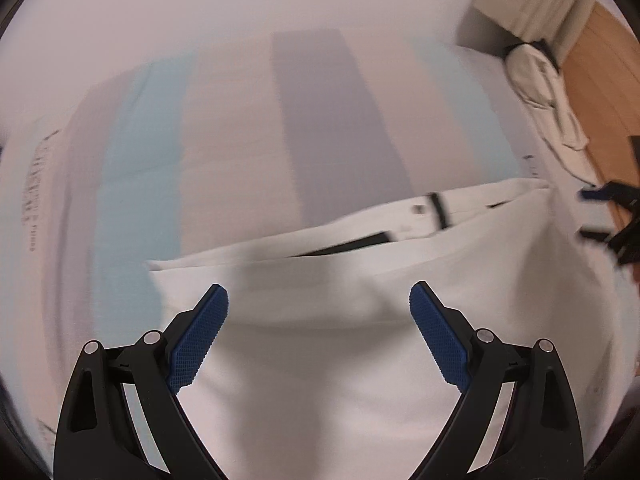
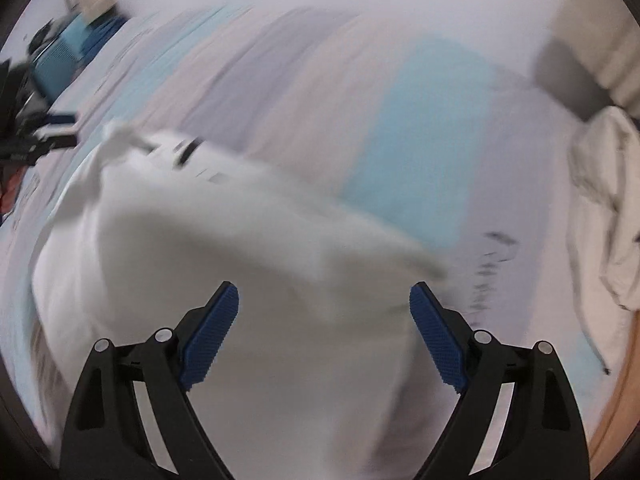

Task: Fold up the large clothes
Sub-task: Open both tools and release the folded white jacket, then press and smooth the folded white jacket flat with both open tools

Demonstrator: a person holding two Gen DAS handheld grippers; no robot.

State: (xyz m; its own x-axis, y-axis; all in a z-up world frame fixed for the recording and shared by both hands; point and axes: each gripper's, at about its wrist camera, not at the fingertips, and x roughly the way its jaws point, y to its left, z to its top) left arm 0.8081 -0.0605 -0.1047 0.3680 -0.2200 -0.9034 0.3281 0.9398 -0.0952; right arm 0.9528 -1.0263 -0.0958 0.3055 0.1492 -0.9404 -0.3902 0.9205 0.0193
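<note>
A large white garment (image 1: 340, 360) with black loops along its top edge lies folded on a bed sheet (image 1: 328, 120) striped in pale blue, grey and pink. My left gripper (image 1: 318, 290) hangs above it pointing steeply down, its blue pads wide apart with nothing between them. The right wrist view is blurred. It shows the same garment (image 2: 240, 232) below my right gripper (image 2: 324, 290), which is also open and holds nothing. Each gripper appears at the edge of the other's view: the right gripper (image 1: 612, 216) and the left gripper (image 2: 40, 136).
A crumpled off-white cloth (image 1: 540, 92) lies at the bed's right edge, also seen as the cloth heap (image 2: 608, 208). Wooden floor (image 1: 600, 80) runs beyond it. A blue box (image 2: 56, 64) and dark clutter sit off the bed's left side.
</note>
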